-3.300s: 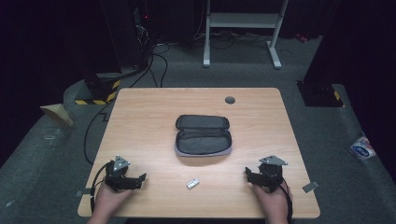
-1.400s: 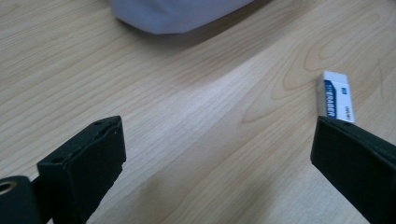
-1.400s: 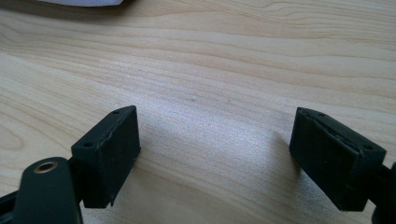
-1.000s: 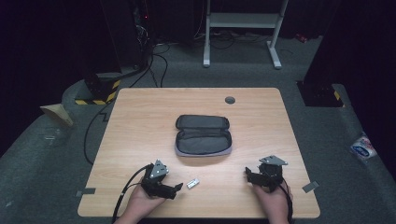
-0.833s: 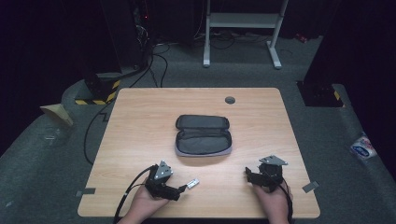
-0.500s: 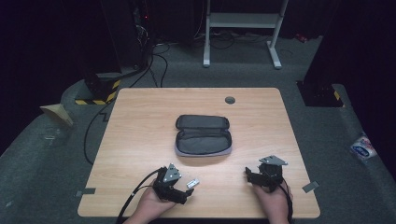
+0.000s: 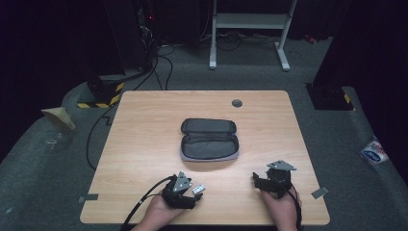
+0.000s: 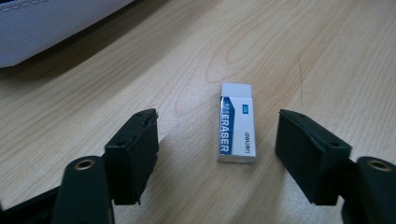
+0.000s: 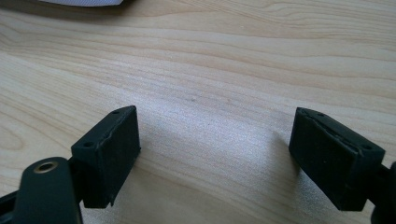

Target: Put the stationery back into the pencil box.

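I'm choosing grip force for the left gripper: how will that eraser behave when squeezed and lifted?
The eraser is a small flat block in a printed paper sleeve, so probably light and fairly stiff. Lying flat on the table, it shouldn't roll. The smooth sleeve might slide on its core, so squeeze moderately.

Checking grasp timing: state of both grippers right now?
Left gripper: open, jaws have just been closing around the eraser, pads not touching it yet.
Right gripper: open, nothing between its jaws, bare table below.
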A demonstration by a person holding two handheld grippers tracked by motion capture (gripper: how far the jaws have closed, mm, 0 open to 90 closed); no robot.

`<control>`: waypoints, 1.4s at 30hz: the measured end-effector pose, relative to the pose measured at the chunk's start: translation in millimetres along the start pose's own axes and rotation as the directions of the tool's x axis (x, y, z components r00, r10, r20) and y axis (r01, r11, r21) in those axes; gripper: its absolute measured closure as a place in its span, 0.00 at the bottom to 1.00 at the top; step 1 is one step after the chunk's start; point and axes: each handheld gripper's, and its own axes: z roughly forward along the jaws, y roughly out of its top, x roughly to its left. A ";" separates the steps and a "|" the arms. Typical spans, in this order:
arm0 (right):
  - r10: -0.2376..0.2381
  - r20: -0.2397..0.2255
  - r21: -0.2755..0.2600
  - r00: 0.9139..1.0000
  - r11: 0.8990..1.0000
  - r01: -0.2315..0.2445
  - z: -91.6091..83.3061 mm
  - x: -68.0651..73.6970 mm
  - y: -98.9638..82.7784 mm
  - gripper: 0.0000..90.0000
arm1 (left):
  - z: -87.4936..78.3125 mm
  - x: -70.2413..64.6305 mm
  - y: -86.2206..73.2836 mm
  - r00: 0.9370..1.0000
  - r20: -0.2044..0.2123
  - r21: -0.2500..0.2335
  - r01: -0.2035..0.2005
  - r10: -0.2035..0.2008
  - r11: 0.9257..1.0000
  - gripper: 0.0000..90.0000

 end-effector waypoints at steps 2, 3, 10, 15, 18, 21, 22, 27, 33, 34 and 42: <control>-0.001 0.000 0.000 1.000 1.000 0.001 0.0 0.0 0.0 0.18 | -0.1 -0.2 -0.1 1.000 -0.002 -0.001 -0.001 0.001 1.000 0.38; -0.001 0.000 0.000 1.000 1.000 0.001 0.0 0.0 0.0 0.18 | -0.6 -0.2 -0.1 1.000 0.001 -0.003 -0.004 0.004 1.000 0.38; -0.001 0.001 0.000 1.000 1.000 0.001 0.0 0.1 -0.1 0.18 | -1.4 -0.7 -0.3 1.000 0.010 -0.018 -0.016 0.016 1.000 0.58; -0.001 0.001 0.000 1.000 1.000 0.001 0.0 0.1 -0.1 0.18 | -1.5 -1.6 -0.3 0.999 0.024 -0.023 -0.026 0.026 0.999 0.69; 0.000 0.001 0.000 1.000 1.000 0.000 -0.2 0.3 -0.1 0.18 | -1.7 -3.1 -0.6 0.998 0.036 -0.027 -0.043 0.044 0.999 0.80; -0.001 0.001 0.000 1.000 1.000 0.001 -0.1 0.3 -0.2 0.18 | -1.8 -2.9 -0.5 0.998 0.039 -0.027 -0.042 0.043 0.999 0.81; -0.001 0.001 0.000 1.000 1.000 0.001 -0.1 0.3 -0.2 0.18 | -1.8 -2.8 -0.5 0.998 0.039 -0.027 -0.043 0.044 0.999 0.81; 0.000 0.001 0.000 1.000 1.000 0.000 -0.2 0.3 -0.1 0.18 | -2.2 -2.6 -0.9 0.998 0.042 -0.027 -0.038 0.039 0.999 0.81; 0.000 0.000 0.000 1.000 1.000 0.000 -0.2 0.3 -0.1 0.18 | -3.2 0.2 -1.6 0.998 0.058 -0.026 -0.016 0.018 1.000 0.81; 0.000 0.001 0.000 1.000 1.000 0.000 -0.2 0.3 -0.1 0.18 | -3.5 0.7 -2.0 0.998 0.060 -0.028 -0.005 0.007 1.000 0.81; 0.000 0.000 0.000 1.000 1.000 0.000 -0.2 0.3 -0.1 0.18 | -6.2 4.5 -3.7 0.997 0.065 -0.049 0.033 -0.030 0.998 0.81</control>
